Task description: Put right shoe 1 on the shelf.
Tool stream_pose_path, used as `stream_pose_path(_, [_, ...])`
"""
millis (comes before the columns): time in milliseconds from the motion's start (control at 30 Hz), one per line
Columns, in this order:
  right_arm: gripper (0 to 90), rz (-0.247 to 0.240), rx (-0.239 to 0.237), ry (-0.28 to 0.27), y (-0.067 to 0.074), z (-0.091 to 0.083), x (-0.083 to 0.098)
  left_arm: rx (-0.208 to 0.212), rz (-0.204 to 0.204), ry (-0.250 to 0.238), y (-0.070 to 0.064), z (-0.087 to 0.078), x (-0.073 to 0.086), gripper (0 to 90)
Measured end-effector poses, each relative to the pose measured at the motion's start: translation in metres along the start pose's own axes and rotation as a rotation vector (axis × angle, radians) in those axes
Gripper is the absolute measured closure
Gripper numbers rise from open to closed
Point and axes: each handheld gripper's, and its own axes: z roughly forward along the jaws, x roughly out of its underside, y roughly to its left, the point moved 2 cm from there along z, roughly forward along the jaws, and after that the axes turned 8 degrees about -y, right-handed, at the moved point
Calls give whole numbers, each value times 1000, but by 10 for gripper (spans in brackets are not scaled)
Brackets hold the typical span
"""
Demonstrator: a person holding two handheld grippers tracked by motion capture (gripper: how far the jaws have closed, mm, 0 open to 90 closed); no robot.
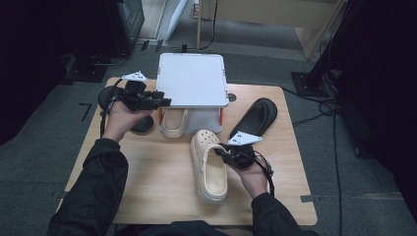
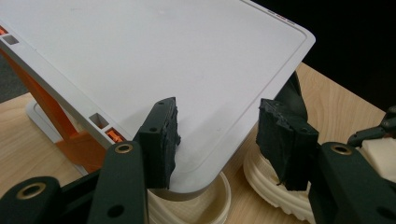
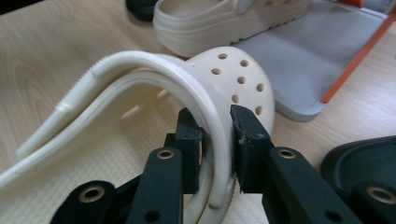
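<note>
**Right gripper pinching cream clog rim, left hovering at rack**

Right gripper (image 1: 227,150): jaws straddle the side wall of the cream clog (image 1: 210,167), 1 pad inside the shoe, 1 outside, both pressed on the rim just behind the perforated toe cap. The right gripper view shows this contact clearly. The clog lies sole-down on the wooden table (image 1: 162,191), centre-right, toe pointing away from the person.

Left gripper (image 1: 164,102): jaws spread, nothing between the pads. It sits at the near-left edge of the white shelf rack (image 1: 193,78); in the left gripper view the rack's rounded corner lies between the 2 jaws, with no visible pad contact.

A 2nd cream clog (image 1: 173,123) sits under the rack's top. 1 black shoe (image 1: 255,117) lies right of the rack, another black shoe (image 1: 141,124) by the left hand.
</note>
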Motion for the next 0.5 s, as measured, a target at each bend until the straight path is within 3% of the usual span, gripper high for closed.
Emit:
stream_pose_path(133, [759,24,-1,-27,-4,-3,-9,4,-4,3,-1,0,0,483])
stream_pose_path(300, [758,-18,41,-41,-9,1,-25,9,-16,10,-2,0,0,488])
stream_pose_path(500, [758,-29,52,-47,-17,12,-36,7,-19,7,-5,-3,1,500])
